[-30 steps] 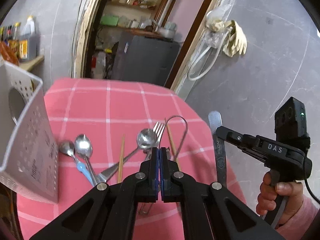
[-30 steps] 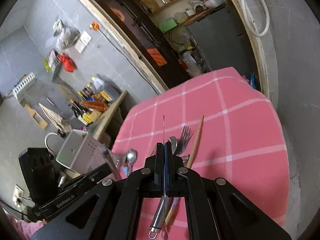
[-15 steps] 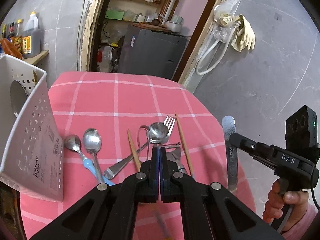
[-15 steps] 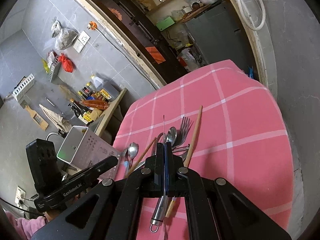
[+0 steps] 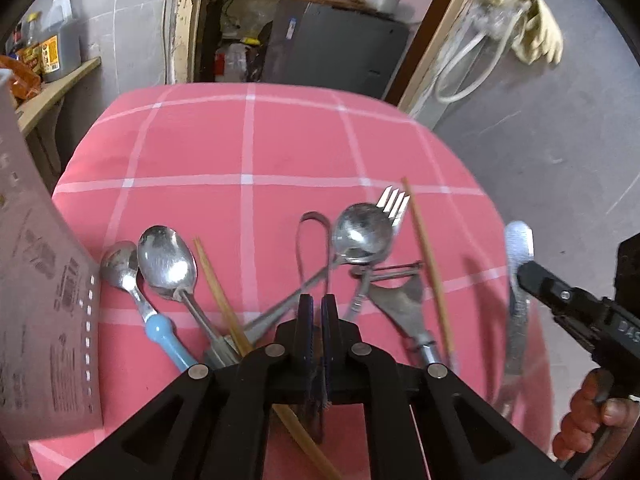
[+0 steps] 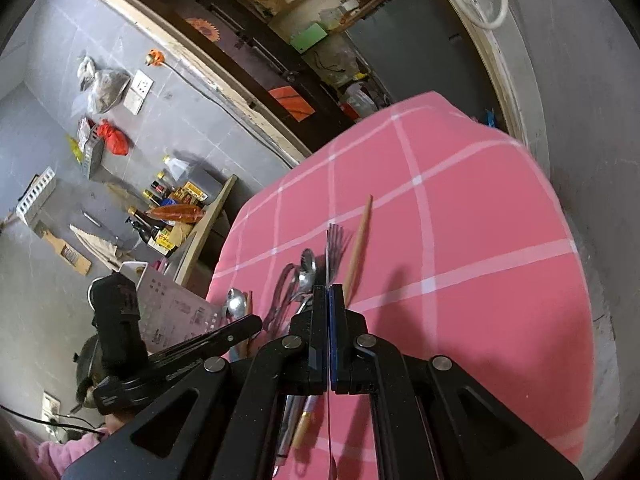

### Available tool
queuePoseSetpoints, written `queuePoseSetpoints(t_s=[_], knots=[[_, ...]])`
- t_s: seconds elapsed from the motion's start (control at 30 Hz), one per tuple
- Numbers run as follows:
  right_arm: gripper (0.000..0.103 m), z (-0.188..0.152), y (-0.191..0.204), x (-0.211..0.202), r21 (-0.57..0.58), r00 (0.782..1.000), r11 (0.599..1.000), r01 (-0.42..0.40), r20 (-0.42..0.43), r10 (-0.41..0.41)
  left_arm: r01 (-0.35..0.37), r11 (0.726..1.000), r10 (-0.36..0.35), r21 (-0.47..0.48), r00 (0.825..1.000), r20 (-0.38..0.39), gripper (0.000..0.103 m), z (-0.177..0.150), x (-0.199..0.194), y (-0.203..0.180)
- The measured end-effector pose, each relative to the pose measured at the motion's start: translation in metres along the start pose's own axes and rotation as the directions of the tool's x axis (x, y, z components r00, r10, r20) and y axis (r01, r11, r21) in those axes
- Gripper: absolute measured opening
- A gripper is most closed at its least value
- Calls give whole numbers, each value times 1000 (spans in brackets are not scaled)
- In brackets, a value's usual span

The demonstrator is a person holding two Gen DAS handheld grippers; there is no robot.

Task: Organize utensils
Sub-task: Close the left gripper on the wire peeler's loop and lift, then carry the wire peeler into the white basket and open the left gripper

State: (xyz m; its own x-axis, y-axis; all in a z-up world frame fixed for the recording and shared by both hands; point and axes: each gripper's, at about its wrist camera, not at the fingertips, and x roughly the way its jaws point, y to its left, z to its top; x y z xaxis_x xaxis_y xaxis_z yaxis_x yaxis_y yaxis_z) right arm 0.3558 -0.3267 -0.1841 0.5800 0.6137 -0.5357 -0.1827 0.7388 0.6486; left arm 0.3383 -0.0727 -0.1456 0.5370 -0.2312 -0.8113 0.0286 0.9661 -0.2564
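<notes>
My left gripper [image 5: 318, 312], nearly pressed together, hangs above the stiff, slick spoon [image 5: 362, 232] beside the fork [image 5: 394, 204]; I'd pinch its handle.

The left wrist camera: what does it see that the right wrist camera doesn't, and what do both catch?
Only the left view shows the blue-handled spoon, the peeler, the metal strip clamped in the right gripper, and a glove on the wall. Only the right view shows the wall socket, a red bag, and the right gripper shut on the strip's thin edge. Both show the pink cloth, fork, chopsticks, white basket and sauce bottles.
</notes>
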Motion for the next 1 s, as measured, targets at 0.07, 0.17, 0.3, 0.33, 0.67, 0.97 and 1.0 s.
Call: queuePoseSetpoints(t_s=[0.07,0.17,0.3,0.33,0.67,0.97,1.0], knots=[[1,-1,-4,4,-1,1000,1000,-4,-10,4,-8,1000,8,7,1000,-2,5,2,4,0],[1,0,-7,11,3,1000,1000,-13,-28,13,-9,1000,9,16,1000,-8,28,6,7,0],[2,0,-11,21,6,999,1000,-19,-50,19,-9,1000,9,30,1000,-1,42,10,9,-2],[2,1,-13,23,8,998,1000,-20,-55,21,-3,999,4,38,1000,-15,42,11,12,-3],[2,4,-14,30,13,996,999,-36,-76,36,-17,995,26,94,995,-93,17,26,30,-13],[2,13,29,-12,-81,996,994,-67,50,71,38,997,-49,70,987,153,17,16,-48,-17],[2,15,39,-18,-101,994,993,-67,75,74,47,997,-61,68,976,208,17,14,-67,-17]])
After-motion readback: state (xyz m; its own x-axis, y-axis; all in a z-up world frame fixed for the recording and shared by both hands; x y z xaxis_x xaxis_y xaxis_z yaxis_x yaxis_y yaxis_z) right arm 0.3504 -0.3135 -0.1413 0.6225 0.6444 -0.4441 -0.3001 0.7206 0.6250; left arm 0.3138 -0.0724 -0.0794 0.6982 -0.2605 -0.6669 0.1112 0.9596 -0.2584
